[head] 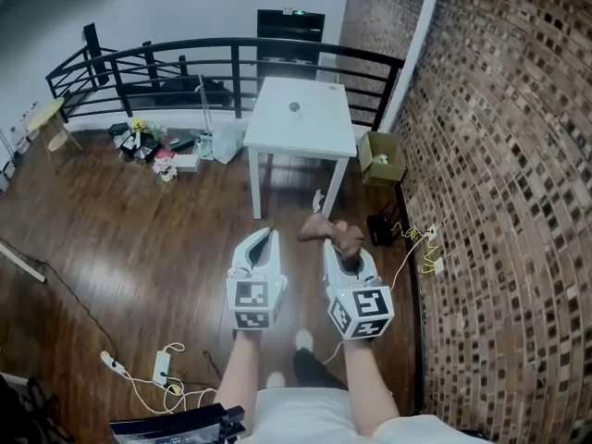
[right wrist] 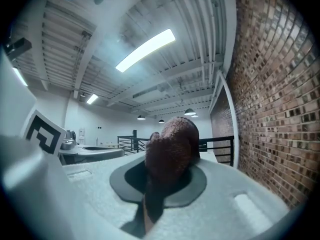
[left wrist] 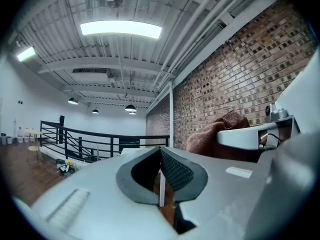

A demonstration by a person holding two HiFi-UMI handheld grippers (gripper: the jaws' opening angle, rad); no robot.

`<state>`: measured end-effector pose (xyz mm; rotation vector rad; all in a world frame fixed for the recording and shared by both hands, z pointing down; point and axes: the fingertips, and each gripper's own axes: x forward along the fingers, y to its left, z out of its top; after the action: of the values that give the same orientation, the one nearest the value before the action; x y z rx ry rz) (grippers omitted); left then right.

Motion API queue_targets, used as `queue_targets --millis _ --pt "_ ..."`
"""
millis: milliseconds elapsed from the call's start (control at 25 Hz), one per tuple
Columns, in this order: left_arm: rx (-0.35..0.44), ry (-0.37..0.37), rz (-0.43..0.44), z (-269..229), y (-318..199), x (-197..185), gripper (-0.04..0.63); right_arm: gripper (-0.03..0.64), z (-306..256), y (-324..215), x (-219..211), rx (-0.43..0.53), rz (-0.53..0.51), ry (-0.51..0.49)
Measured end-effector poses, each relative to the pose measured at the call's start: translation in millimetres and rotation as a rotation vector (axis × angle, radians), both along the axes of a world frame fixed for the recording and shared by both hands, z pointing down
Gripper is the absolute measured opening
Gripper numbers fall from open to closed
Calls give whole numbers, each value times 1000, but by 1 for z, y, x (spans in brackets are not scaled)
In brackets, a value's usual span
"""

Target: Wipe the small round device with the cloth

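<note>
Left gripper [head: 265, 238] jaws closed, nothing between them. Right gripper [head: 339, 246] clamped on the brown cloth [head: 322, 229]. Small round device [head: 294, 106] sits on the white table [head: 314, 139], well apart from both grippers.

White table [head: 277, 141] upper centre, against black railing [head: 185, 55]. Brick wall [head: 499, 155] fills right side. Open cardboard box [head: 380, 159] right of table. Clutter heap [head: 153, 146] upper left. White power strip [head: 162, 368] lower left on wooden floor [head: 139, 239].

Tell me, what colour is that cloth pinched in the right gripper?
The cloth is a dark reddish brown, seen best in the right gripper view.
</note>
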<state>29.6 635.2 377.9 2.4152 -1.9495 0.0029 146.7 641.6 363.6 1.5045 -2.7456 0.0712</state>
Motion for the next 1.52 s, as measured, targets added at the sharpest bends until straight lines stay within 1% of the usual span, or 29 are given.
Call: queue_targets --millis 240,360,480,600,720,840,1000,1160,1320,1520 --pt "38 -29 -38 -13 -91 0 15 26 -9 -93 -1 42 -47 -31" --pt "69 -41 -54 -27 -143 8 15 26 -24 -149 10 75 -53 -48" --pt "78 -47 -61 -35 -189 20 15 26 -34 -200 27 86 -50 -72" --pt "64 -52 -69 -32 -221 26 15 26 -28 -239 35 59 -54 -87" --pt "34 -73 -83 -23 -255 22 15 27 -15 -275 33 17 -64 -90" --pt "20 -72 -94 -18 -287 15 15 26 -5 -303 29 -5 -71 -93" --pt "11 -73 -70 -11 -329 12 15 26 2 -343 23 -16 -59 -85" --pt "20 -59 -31 -8 -386 8 15 26 2 -394 16 -3 -29 -71" --pt "38 -44 6 -15 -449 -10 15 26 -6 -450 -5 15 0 -56" --pt "63 -49 -8 -25 -520 -56 15 26 -16 -519 -43 29 30 -39"
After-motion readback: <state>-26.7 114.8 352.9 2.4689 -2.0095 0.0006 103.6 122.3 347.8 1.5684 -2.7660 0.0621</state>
